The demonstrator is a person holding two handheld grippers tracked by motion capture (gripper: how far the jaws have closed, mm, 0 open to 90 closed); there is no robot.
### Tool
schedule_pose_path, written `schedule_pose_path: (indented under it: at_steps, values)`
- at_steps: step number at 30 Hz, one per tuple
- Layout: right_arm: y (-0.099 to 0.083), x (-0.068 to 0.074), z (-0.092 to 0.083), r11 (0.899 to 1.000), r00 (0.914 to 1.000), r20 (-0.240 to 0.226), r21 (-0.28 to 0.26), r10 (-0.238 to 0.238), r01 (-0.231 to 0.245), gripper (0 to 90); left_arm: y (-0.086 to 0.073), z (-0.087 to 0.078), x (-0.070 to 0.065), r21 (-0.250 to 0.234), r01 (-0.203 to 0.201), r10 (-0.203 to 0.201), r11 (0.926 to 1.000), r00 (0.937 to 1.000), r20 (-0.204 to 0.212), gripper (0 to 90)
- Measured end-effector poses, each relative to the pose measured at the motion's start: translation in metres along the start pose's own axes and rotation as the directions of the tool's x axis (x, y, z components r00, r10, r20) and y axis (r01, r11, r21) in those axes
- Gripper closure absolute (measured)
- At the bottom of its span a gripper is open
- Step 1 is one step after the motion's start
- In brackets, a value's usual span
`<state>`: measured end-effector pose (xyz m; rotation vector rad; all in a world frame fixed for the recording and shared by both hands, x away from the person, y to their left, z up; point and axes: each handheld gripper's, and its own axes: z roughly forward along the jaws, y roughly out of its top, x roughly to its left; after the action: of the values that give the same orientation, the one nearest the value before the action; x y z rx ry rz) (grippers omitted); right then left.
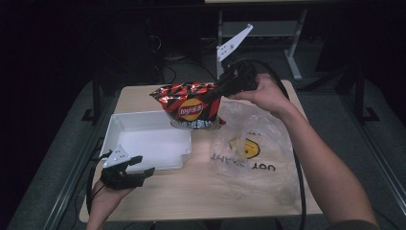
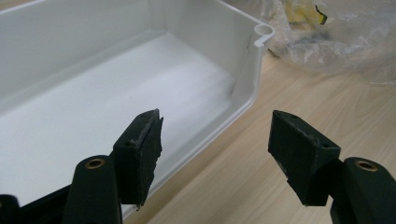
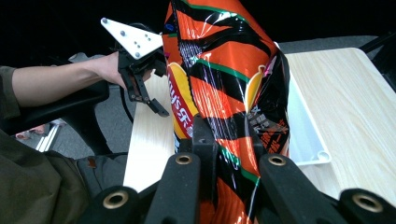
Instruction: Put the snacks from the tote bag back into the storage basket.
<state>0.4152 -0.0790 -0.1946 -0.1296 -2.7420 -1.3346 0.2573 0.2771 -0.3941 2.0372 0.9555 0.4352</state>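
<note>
While right gripper (image 3: 229, 140) jaws clamp chip bag (image 1: 191, 108) – left gripper (image 2: 215, 154) jaws apart | high view adds plastic bag (image 1: 253, 143)

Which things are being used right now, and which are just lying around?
In use:
- Lay's chip bag, gripped by the right tool and held above the table
- white plastic bin, just below the bag

Lying about:
- clear plastic bag with smiley face
- left tool, open near the bin

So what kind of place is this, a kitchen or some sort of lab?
Probably a lab or recording workspace, not a kitchen: a small wooden table in a dark room, cables on the floor behind it, and metal desk legs beyond.
</note>
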Motion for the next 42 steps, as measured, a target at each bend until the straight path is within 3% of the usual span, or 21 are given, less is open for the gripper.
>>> schedule_pose_path:
  at_steps: [13,14,21,34,42]
  values:
    - [0.021,-0.008,0.038,0.999,0.9985,-0.046,0.019,-0.028,0.029,82.4,-0.006,-0.005,0.006,-0.01,0.025,-0.026,0.9996,0.9995,-0.018,34.1]
    - [0.023,-0.008,0.041,0.999,0.9983,-0.052,0.021,-0.026,0.027,82.4,-0.006,-0.007,0.007,0.002,0.011,-0.011,0.9999,0.9997,-0.021,34.1]
    - [0.033,-0.012,0.058,0.999,0.997,-0.076,0.027,-0.016,0.018,82.4,-0.012,-0.011,0.01,0.001,0.023,-0.023,0.9997,0.9992,-0.034,33.5]
    - [0.039,-0.021,0.087,0.999,0.9938,-0.111,0.036,-0.012,0.016,82.4,-0.019,-0.014,0.017,0.022,0.028,-0.026,0.9994,0.9964,-0.08,30.8]
    - [0.04,-0.026,0.103,0.999,0.9924,-0.123,0.046,-0.003,0.008,82.5,-0.021,-0.015,0.02,0.033,0.035,-0.032,0.9988,0.996,-0.083,29.8]
